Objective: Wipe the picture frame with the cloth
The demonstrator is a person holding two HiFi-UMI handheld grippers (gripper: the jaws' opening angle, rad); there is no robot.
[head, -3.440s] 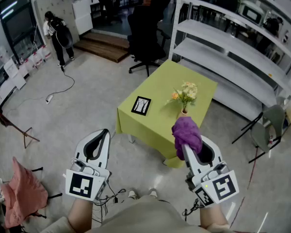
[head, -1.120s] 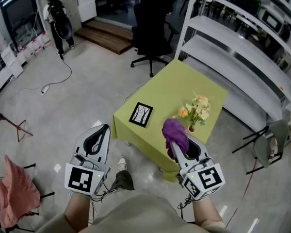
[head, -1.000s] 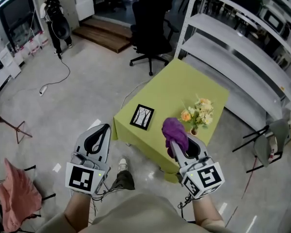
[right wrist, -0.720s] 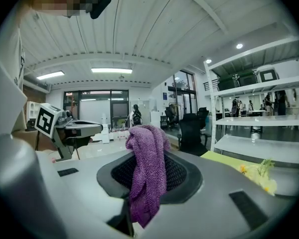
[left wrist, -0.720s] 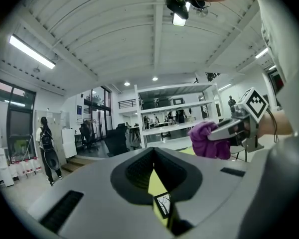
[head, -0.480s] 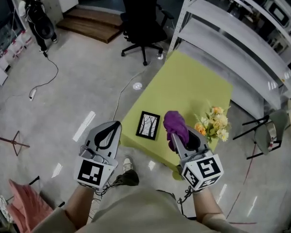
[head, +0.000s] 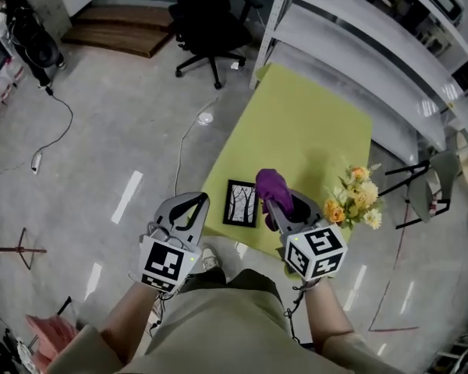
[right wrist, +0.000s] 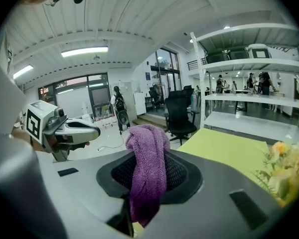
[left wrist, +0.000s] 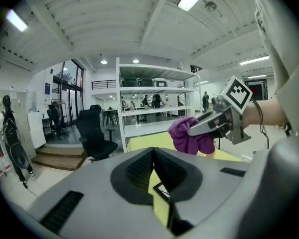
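A black picture frame (head: 241,203) with a white tree print lies flat near the front edge of the green table (head: 312,131). My right gripper (head: 274,202) is shut on a purple cloth (head: 274,188) (right wrist: 148,166), held in the air just right of the frame. My left gripper (head: 193,204) (left wrist: 153,156) is shut and holds nothing, hovering over the floor just left of the table's edge. A corner of the frame (left wrist: 161,189) shows through the slit between the left jaws. The cloth (left wrist: 189,136) also appears in the left gripper view.
A bunch of yellow and white flowers (head: 353,197) stands at the table's right front corner. White shelving (head: 359,45) runs behind the table. A black office chair (head: 207,29) stands on the floor beyond it. A person (head: 23,33) stands far left; a cable (head: 54,135) lies on the floor.
I have walked up to the table: it and the frame now lie right under my grippers. The right gripper with the cloth has come beside the frame; both grippers stay shut.
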